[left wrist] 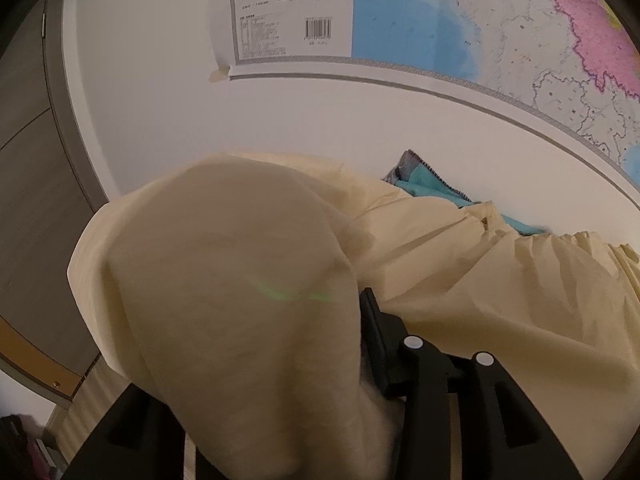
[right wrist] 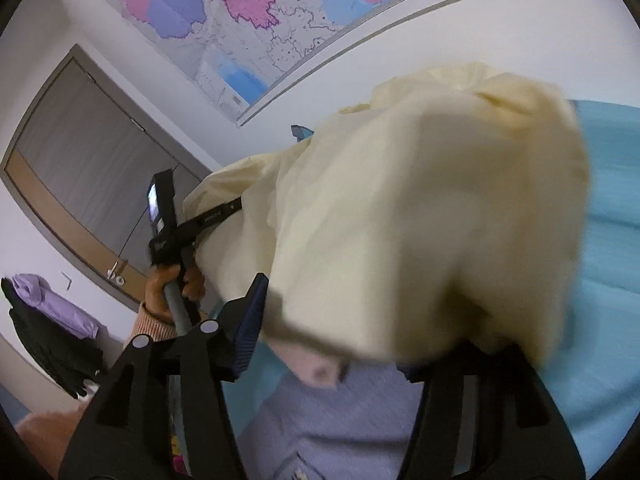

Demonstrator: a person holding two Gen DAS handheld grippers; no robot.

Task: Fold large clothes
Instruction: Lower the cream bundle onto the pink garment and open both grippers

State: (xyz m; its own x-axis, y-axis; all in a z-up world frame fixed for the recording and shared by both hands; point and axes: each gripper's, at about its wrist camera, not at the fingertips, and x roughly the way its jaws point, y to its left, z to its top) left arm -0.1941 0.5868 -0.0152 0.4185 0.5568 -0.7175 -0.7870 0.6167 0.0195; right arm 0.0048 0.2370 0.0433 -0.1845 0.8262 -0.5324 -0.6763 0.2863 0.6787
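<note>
A large pale yellow garment [left wrist: 460, 280] is held up in the air between both grippers. In the left wrist view a bunch of its cloth [left wrist: 240, 280] drapes over my left gripper [left wrist: 320, 360] and hides one finger; the other black finger [left wrist: 374, 328] presses against the cloth. In the right wrist view the garment [right wrist: 420, 220] hangs over my right gripper [right wrist: 340, 344], with the blue-padded finger [right wrist: 248, 328] at its left edge and the other finger hidden. The left gripper also shows in the right wrist view [right wrist: 224, 210], gripping the garment's far edge.
A turquoise bed sheet [right wrist: 612, 240] lies under the garment. A wall map [left wrist: 480, 20] hangs behind. A grey door [right wrist: 80, 168] is at left, with dark and purple clothes [right wrist: 48, 320] hanging near it. A bluish-grey garment [right wrist: 340, 420] lies below.
</note>
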